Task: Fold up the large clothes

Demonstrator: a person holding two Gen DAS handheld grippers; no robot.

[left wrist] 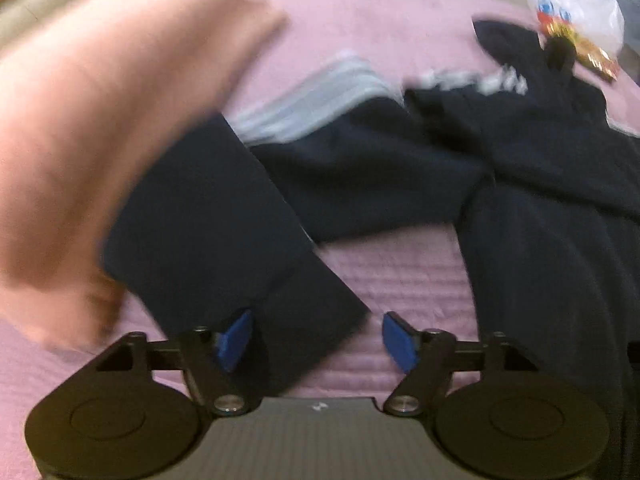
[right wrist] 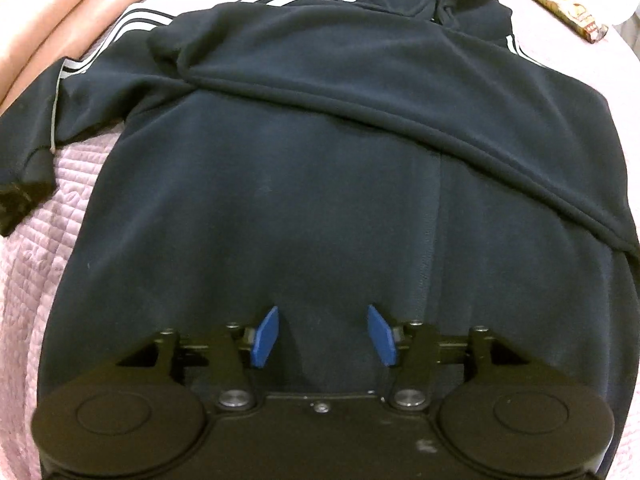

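A dark hoodie (right wrist: 320, 152) with white sleeve stripes lies spread on a bed with a pink quilt (right wrist: 36, 248). One sleeve (right wrist: 360, 92) is folded across the body, hood at the far end. The right gripper (right wrist: 323, 334) points down over the hem area, jaws standing apart with only flat cloth below them, gripping nothing. In the blurred left wrist view, the left gripper (left wrist: 316, 338) has its jaws wide; a dark cuff (left wrist: 240, 248) hangs between them, close to the left blue pad (left wrist: 234, 338), clear of the right one. A peach blanket (left wrist: 100, 120) fills the left. A plastic bag (left wrist: 576, 8) sits near the hood
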